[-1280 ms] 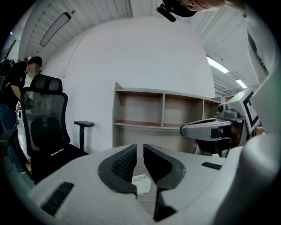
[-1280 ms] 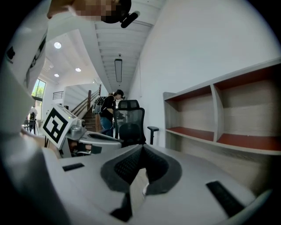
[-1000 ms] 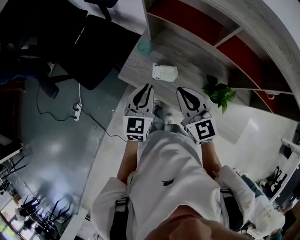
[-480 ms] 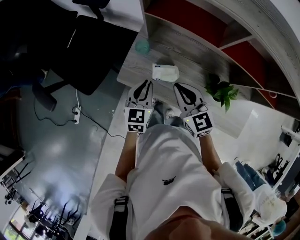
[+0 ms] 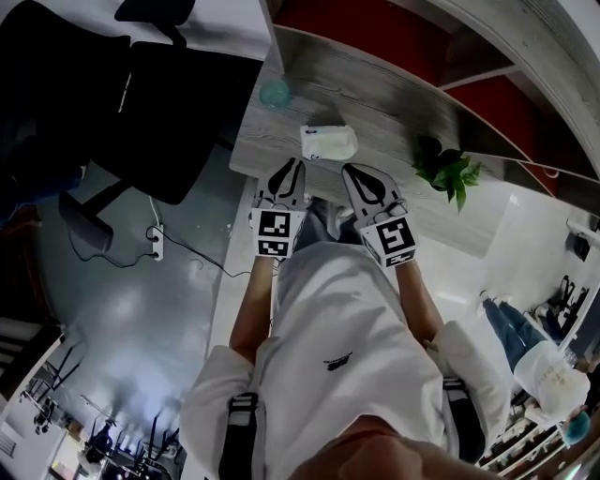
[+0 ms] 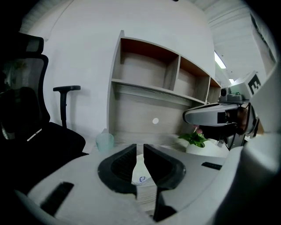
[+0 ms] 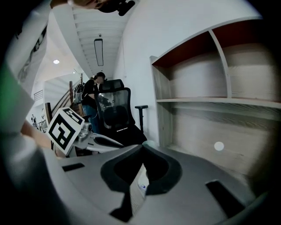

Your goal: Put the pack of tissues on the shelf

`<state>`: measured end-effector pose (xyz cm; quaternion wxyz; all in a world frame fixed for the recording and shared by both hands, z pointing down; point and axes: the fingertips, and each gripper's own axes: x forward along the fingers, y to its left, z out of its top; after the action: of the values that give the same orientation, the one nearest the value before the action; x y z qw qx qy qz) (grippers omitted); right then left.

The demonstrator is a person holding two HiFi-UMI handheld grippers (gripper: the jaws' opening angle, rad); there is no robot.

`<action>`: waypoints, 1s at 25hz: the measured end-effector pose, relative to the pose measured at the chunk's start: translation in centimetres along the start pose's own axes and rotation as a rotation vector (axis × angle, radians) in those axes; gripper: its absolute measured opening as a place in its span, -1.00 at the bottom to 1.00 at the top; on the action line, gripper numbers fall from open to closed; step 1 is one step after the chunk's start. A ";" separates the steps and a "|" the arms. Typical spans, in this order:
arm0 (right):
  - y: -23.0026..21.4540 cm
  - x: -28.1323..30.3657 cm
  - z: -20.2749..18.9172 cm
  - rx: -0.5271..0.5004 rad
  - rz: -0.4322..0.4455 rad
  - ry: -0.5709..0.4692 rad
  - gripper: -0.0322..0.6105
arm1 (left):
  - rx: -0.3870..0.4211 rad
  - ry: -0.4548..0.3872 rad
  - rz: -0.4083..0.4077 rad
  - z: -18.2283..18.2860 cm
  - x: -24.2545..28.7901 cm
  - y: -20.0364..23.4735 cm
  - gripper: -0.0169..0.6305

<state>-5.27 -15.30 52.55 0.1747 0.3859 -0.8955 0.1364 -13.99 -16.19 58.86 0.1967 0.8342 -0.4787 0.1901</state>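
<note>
The pack of tissues (image 5: pixel 328 142), white with a small blue mark, lies on the grey wood desk (image 5: pixel 394 108) below the shelf (image 5: pixel 375 28) with red-backed compartments. Both grippers hover side by side just short of the pack, empty. My left gripper (image 5: pixel 292 169) points at the pack's left end with its jaws nearly touching. My right gripper (image 5: pixel 352 172) points at its right end with its jaws meeting at the tips. The pack (image 6: pixel 141 176) shows through the slit of the left gripper (image 6: pixel 139 148), and a sliver of the pack (image 7: pixel 139 186) shows below the right gripper (image 7: pixel 142 147).
A teal cup (image 5: pixel 275 92) stands at the desk's left end, and a potted plant (image 5: pixel 448 172) to the right of the pack. A black office chair (image 5: pixel 141 103) is left of the desk. A power strip (image 5: pixel 155 242) lies on the floor.
Both grippers have come nearer to the desk and the tissue pack, and closer together. Their jaws have stayed shut. The pack has not moved.
</note>
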 end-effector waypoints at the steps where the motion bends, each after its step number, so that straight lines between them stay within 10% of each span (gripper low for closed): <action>1: -0.1 0.1 -0.3 0.002 -0.005 0.005 -0.82 | 0.001 0.007 -0.006 -0.3 0.3 0.0 -0.85; 25: -1.0 3.5 -5.0 0.038 0.038 0.075 -0.82 | 0.009 0.141 -0.028 -6.7 6.3 1.6 -0.63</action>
<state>-5.73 -16.31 58.68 0.1981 0.3668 -0.8928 0.1709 -13.27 -18.03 67.94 0.2286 0.8263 -0.4512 0.2479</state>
